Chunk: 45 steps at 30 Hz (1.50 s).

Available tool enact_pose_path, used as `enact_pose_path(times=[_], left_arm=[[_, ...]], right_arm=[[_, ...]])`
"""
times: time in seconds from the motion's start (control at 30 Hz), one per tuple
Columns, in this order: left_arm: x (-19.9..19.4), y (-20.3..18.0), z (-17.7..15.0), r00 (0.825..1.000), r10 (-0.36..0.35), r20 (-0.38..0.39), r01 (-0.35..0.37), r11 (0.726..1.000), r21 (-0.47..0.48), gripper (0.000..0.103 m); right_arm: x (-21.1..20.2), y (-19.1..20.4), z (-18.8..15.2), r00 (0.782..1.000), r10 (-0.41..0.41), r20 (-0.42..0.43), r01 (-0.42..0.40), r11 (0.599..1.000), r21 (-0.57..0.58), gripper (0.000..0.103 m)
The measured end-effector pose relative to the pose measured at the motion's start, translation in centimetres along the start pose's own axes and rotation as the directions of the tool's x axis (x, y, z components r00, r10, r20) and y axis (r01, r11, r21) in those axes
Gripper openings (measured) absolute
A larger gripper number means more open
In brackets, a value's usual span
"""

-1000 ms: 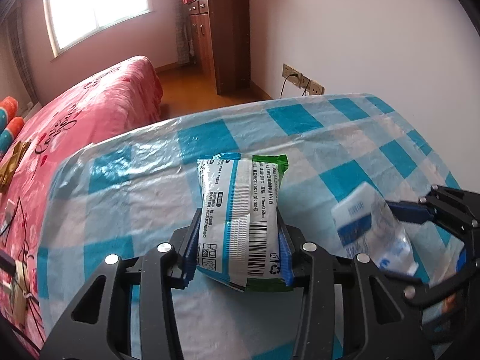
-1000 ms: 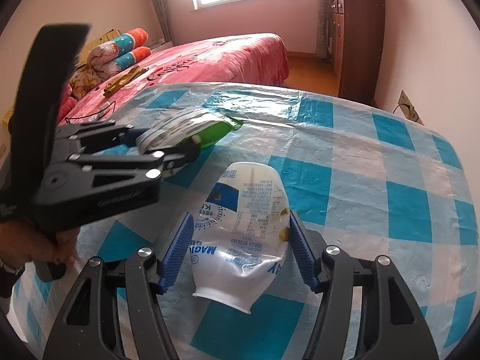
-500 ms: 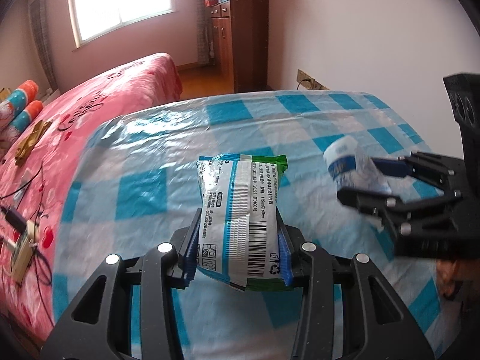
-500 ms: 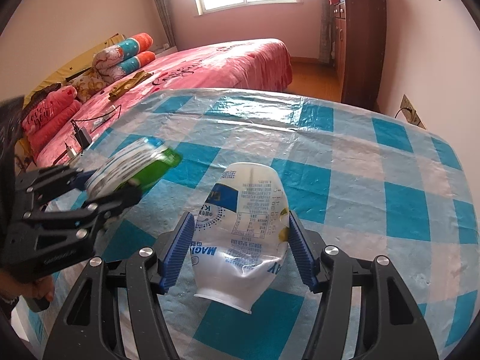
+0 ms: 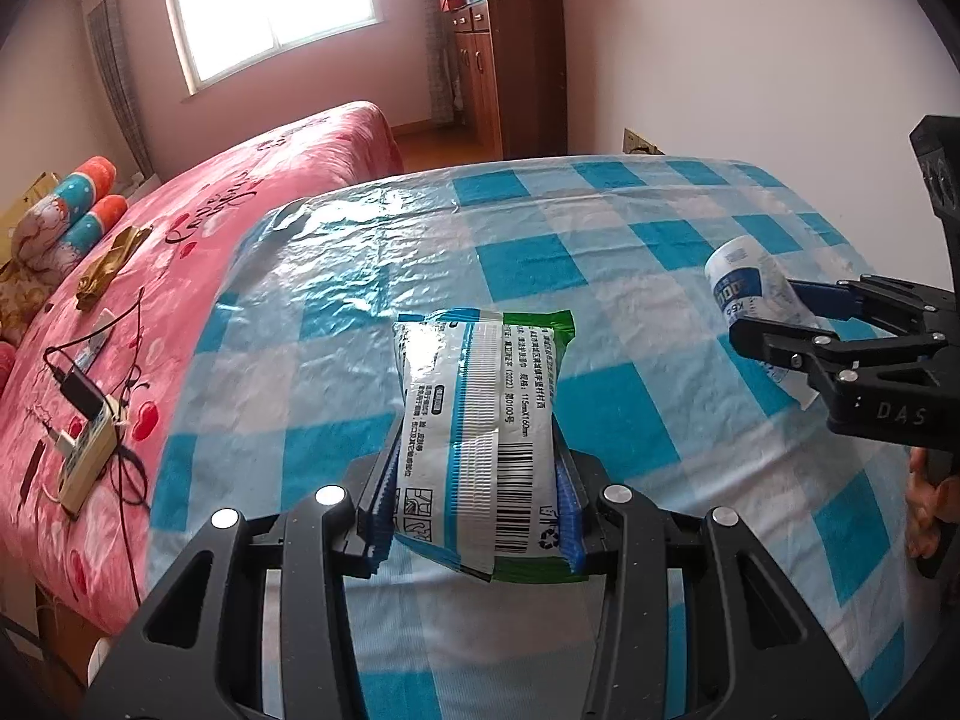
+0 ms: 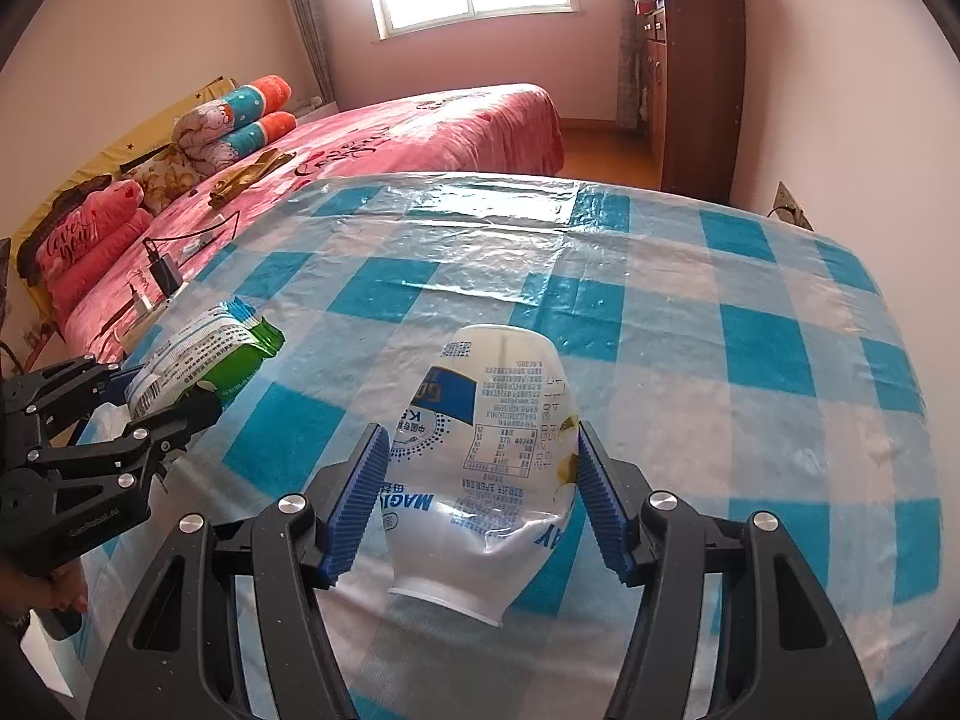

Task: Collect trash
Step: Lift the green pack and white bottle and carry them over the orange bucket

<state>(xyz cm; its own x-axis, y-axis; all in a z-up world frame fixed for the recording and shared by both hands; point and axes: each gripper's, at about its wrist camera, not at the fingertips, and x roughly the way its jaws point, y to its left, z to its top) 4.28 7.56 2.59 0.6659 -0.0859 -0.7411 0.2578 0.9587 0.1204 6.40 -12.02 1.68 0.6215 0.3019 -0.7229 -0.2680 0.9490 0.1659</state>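
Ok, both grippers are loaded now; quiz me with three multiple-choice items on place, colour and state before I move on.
1. In the left wrist view, where is the right gripper?
A. right edge
B. left edge
C. out of view

2. The tablecloth checks are:
A. red and white
B. blue and white
C. plain green

3. The yogurt cup in the right gripper is:
A. crushed
B. intact with its lid on
C. lying free on the table

A: it enters from the right.
B: blue squares show.
A: its wall is crumpled between the blue pads.
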Motion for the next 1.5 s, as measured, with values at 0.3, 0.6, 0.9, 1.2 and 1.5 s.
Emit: enact_pose_path(times=[0.3, 0.6, 0.9, 1.2, 1.5], left_arm=[[-2.0, 0.3, -2.1, 0.999, 0.038, 0.009, -0.038, 0.999, -0.007, 0.044], [-4.2, 1.6, -4.2, 0.997, 0.072, 0.007, -0.072, 0.997, -0.040, 0.044], [-6.4, 2.2, -6.1, 0.995, 0.100, 0.005, -0.100, 0.993, -0.064, 0.044], [-8.2, 2.9, -7.9, 0.992, 0.126, 0.002, -0.125, 0.989, -0.084, 0.044], [-10.7, 4.5, -9.7, 0.986, 0.166, 0.006, -0.164, 0.979, -0.121, 0.044]], right_arm=[[-2.8, 2.4, -1.1, 1.000, -0.014, 0.018, 0.015, 0.999, -0.039, 0.063], [-4.2, 4.4, -2.8, 1.000, -0.027, 0.004, 0.027, 0.998, -0.064, 0.063], [-5.7, 6.4, -4.2, 1.000, -0.025, 0.002, 0.025, 0.996, -0.089, 0.063], [-6.7, 8.0, -5.4, 0.999, -0.031, -0.010, 0.030, 0.992, -0.119, 0.063], [-7.9, 9.7, -6.0, 0.999, -0.034, -0.009, 0.033, 0.988, -0.149, 0.063]])
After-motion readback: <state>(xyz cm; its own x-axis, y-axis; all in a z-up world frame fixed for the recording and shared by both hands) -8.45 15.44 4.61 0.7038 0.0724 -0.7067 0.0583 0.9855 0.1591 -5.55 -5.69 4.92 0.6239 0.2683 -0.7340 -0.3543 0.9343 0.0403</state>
